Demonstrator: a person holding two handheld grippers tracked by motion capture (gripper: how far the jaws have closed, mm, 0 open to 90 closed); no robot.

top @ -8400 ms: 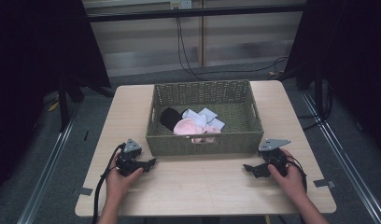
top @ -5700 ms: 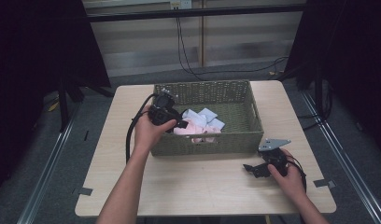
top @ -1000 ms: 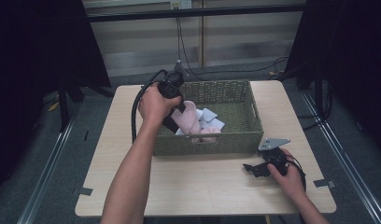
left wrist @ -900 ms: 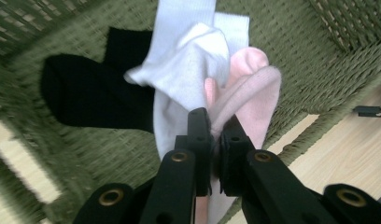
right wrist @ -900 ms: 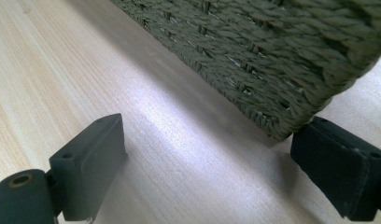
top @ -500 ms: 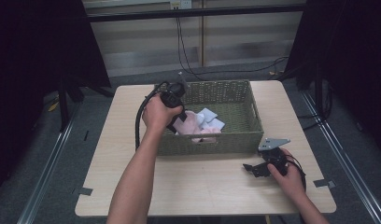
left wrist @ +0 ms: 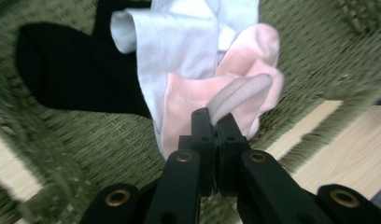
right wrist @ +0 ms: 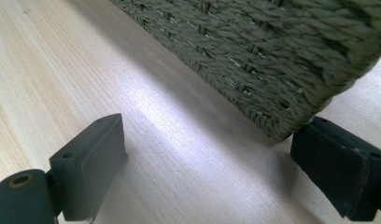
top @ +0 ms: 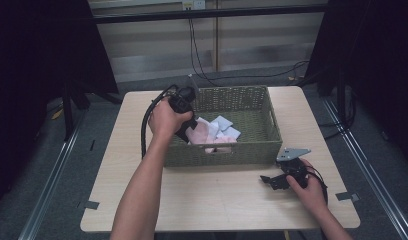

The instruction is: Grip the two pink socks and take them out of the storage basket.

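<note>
Pink sock point(left wrist: 212, 100) is what we are working on, and we find it inside the woven basket point(top: 272, 127), in the near-left part, where it also shows in the high view point(top: 202, 132). Our left gripper point(left wrist: 215, 126) is clenched on it: in the left gripper view the two black jaws stand pressed together with a greyish fold of the sock's fabric pinched between their tips, and they have just been closing on it. From above, our left hand point(top: 164, 119) reaches over the left end of the basket, with the gripper pointing down into it and its cable looping off toward the left.

Beside the pink sock lie a pale blue-white sock point(left wrist: 179, 42), touching it on the far side, and a black sock point(left wrist: 76, 70) further left on the basket floor. The left gripper view is somewhat blurred, so we cannot tell how much of the pink sock is off the basket floor.

Our right gripper point(top: 279, 181) rests on the wooden table point(top: 212, 200) near the right near corner of the basket, held by our right hand point(top: 309, 187). Its jaws stand wide apart with nothing between them; the right gripper view shows bare tabletop point(right wrist: 86, 70) between the pads and the basket's corner point(right wrist: 282, 70) just beyond.
</note>
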